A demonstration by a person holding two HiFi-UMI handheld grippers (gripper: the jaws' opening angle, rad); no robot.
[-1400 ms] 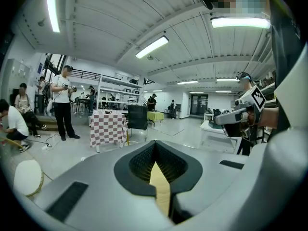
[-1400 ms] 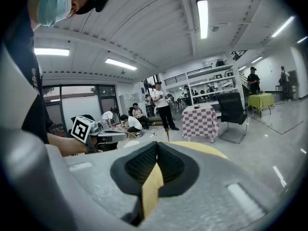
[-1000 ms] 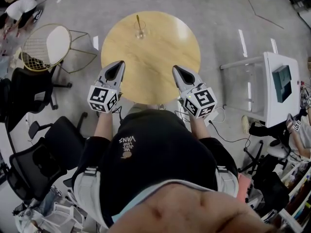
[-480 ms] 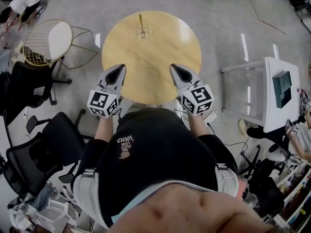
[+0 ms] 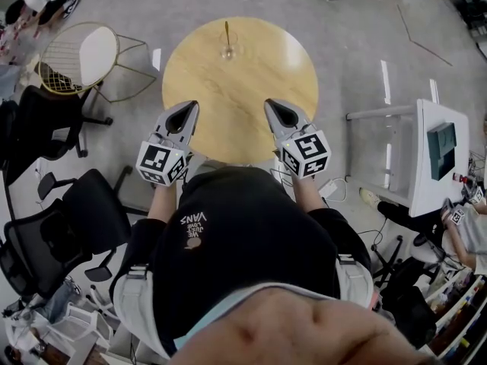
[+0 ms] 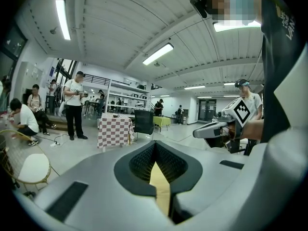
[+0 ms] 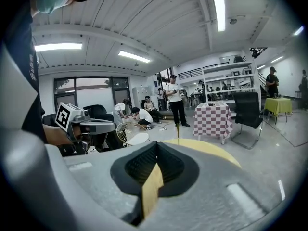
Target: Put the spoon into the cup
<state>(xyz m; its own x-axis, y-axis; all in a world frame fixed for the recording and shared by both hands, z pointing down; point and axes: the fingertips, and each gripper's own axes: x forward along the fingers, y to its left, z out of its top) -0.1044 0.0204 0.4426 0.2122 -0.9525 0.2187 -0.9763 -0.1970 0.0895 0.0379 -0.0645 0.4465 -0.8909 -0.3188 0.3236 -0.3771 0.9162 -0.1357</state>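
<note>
Bare tabletop (image 5: 243, 97) ahead, cup (image 5: 227, 51) at far edge

In the head view the small clear glass cup (image 5: 227, 52) is too small for detail; the slim gold spoon (image 5: 226, 31) is only a thin line; in the left gripper view the left hand-held gripper (image 6: 155, 147) hides the round pale wooden tabletop (image 6: 160, 186) but for a sliver between its jaws.
</note>
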